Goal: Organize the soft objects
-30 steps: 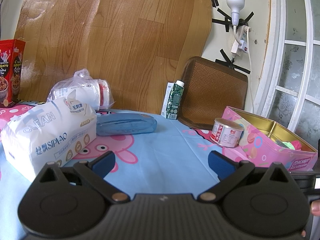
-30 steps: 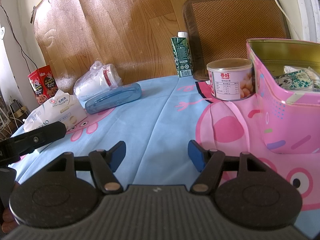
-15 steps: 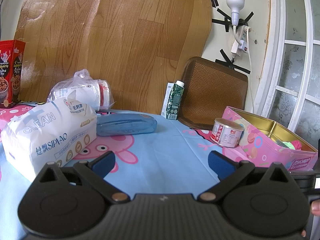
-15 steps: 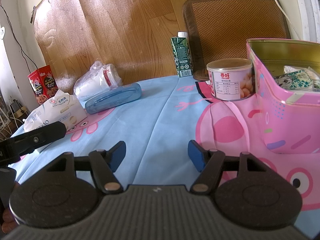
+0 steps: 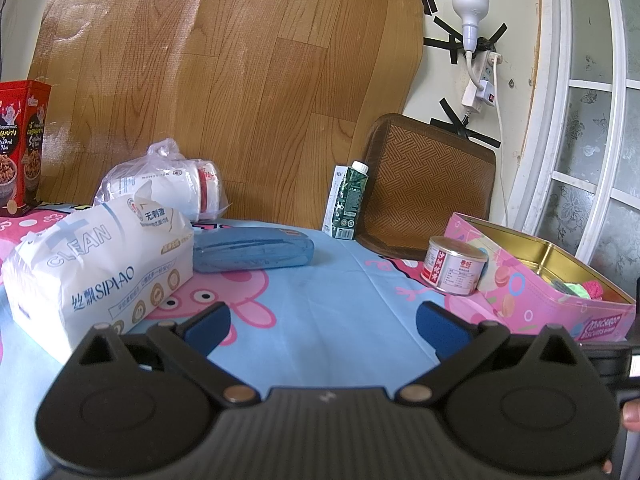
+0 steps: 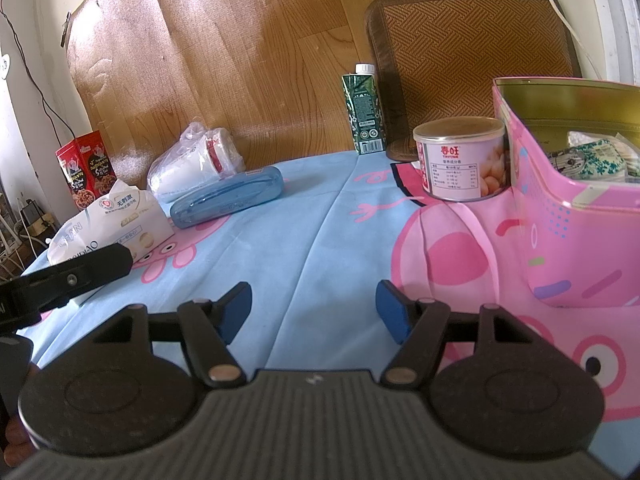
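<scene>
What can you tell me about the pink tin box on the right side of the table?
The pink tin box is a rectangular metal biscuit tin, open with no lid in view, its inside gold-coloured. Its outer walls are glossy pink with small pastel shapes and a printed label at one corner. It sits upright on the cartoon-print tablecloth. Inside lie a patterned packet and, in the left wrist view, green and pink soft items. A small can stands right beside it, seemingly touching its wall.
</scene>
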`<move>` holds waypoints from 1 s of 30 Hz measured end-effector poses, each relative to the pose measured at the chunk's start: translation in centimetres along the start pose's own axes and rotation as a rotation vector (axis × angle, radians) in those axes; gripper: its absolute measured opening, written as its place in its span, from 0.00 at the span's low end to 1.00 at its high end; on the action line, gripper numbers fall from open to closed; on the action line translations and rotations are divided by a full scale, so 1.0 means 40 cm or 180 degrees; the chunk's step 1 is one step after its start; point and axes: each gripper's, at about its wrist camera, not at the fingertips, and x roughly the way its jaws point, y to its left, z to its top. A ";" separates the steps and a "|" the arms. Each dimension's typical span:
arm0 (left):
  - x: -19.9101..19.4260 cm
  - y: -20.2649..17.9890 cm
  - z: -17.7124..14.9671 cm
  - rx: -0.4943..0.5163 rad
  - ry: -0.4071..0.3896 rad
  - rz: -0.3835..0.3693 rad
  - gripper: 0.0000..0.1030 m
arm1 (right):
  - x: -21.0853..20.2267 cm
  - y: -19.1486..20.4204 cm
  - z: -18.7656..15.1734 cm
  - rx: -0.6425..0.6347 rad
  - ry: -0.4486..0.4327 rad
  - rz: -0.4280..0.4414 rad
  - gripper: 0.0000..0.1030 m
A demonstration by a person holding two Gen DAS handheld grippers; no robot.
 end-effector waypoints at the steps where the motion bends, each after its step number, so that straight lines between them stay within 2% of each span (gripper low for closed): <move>1: 0.000 0.001 0.001 0.0000 0.0000 0.0001 1.00 | 0.000 0.000 0.000 0.0000 0.0000 0.0000 0.69; 15: -0.005 0.009 0.002 -0.0045 -0.0037 0.0034 1.00 | 0.004 0.006 0.008 -0.0038 -0.0036 0.0042 0.69; 19: -0.010 0.023 0.005 -0.0132 -0.0079 0.0069 1.00 | 0.044 0.031 0.056 -0.0297 -0.0085 0.0032 0.69; 24: -0.008 0.030 0.009 -0.0181 -0.0072 0.0030 1.00 | 0.173 0.089 0.168 -0.0589 -0.0028 0.0129 0.69; 30: -0.002 0.040 0.012 -0.0244 -0.0054 -0.0022 1.00 | 0.394 0.147 0.320 -0.0411 0.0327 0.0210 0.69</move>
